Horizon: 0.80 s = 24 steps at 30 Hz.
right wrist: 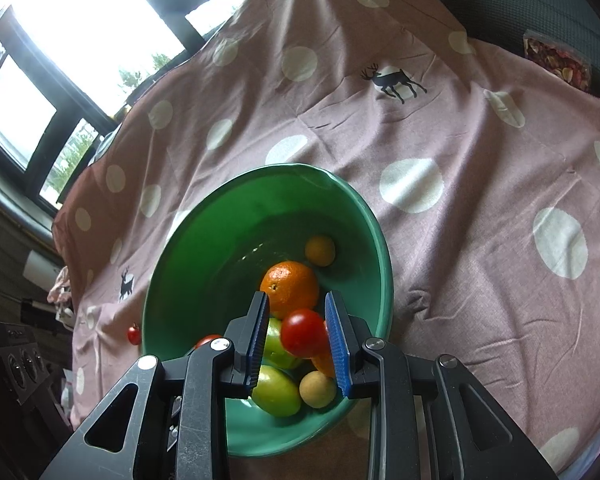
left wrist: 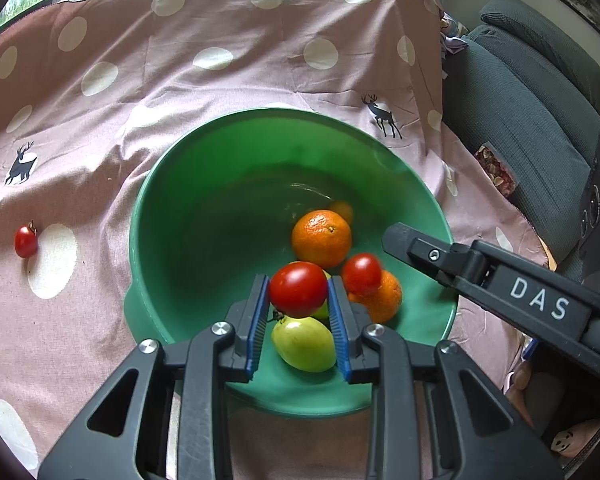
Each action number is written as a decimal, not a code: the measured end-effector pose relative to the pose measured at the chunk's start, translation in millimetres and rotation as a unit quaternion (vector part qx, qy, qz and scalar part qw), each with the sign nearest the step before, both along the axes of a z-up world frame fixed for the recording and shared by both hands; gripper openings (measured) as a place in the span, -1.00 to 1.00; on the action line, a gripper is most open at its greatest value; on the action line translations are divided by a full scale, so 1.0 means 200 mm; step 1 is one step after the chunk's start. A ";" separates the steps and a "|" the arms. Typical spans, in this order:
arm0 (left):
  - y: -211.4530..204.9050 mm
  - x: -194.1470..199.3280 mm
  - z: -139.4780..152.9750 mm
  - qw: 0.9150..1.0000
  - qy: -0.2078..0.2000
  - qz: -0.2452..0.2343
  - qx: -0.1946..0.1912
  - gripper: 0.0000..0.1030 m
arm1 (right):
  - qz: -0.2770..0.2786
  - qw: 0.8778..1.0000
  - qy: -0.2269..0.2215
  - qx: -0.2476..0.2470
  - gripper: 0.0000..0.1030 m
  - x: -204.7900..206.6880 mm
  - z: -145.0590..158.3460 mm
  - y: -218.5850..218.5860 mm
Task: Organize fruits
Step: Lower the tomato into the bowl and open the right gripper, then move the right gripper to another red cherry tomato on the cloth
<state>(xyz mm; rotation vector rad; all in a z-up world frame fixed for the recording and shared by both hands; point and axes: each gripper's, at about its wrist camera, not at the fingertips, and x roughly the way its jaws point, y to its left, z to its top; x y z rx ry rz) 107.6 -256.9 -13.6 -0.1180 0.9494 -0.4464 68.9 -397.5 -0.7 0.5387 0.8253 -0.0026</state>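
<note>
My left gripper (left wrist: 299, 280) is shut on a red tomato (left wrist: 299, 289), held over the near side of a green bowl (left wrist: 204, 220). In the bowl lie two oranges (left wrist: 321, 238), green fruits (left wrist: 304, 344) and small tan fruits (right wrist: 318, 390). A second red tomato (right wrist: 304, 338) rests on an orange below my right gripper (right wrist: 296, 296). That gripper's jaws are drawn in to a narrow gap and grip nothing. From the left wrist view the right gripper (left wrist: 396, 240) hangs over the bowl's right side. A small red tomato (left wrist: 25, 241) lies on the cloth, left of the bowl.
A pink cloth (left wrist: 220, 80) with white dots and deer prints covers the surface and drapes off its edges. A grey sofa (left wrist: 540, 100) stands to the right, with a packet of nuts (left wrist: 494, 168) beside it. A black box with knobs (left wrist: 598, 192) is nearby, and windows (right wrist: 80, 40) lie beyond.
</note>
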 end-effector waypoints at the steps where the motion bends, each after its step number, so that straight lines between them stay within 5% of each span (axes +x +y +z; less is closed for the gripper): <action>1: 0.00 0.00 0.00 1.000 0.002 -0.002 -0.002 -0.38 | -0.001 1.000 0.001 0.003 -0.42 0.00 0.00 0.00; 9: 0.05 -0.06 0.09 1.000 0.000 0.002 -0.023 0.09 | 0.007 1.000 0.006 0.015 -0.33 0.00 0.00 0.01; 16: 0.21 -0.20 0.23 0.999 -0.027 0.016 -0.021 0.35 | 0.007 1.000 -0.008 -0.003 0.05 -0.03 0.05 0.04; 19: 0.32 -0.27 0.26 0.999 -0.038 0.032 -0.012 0.43 | -0.003 1.000 -0.010 -0.018 0.28 -0.05 0.07 0.05; 24: 0.54 -0.38 0.24 0.998 -0.024 0.056 0.010 0.46 | 0.005 1.000 -0.015 -0.020 0.29 -0.07 0.10 0.08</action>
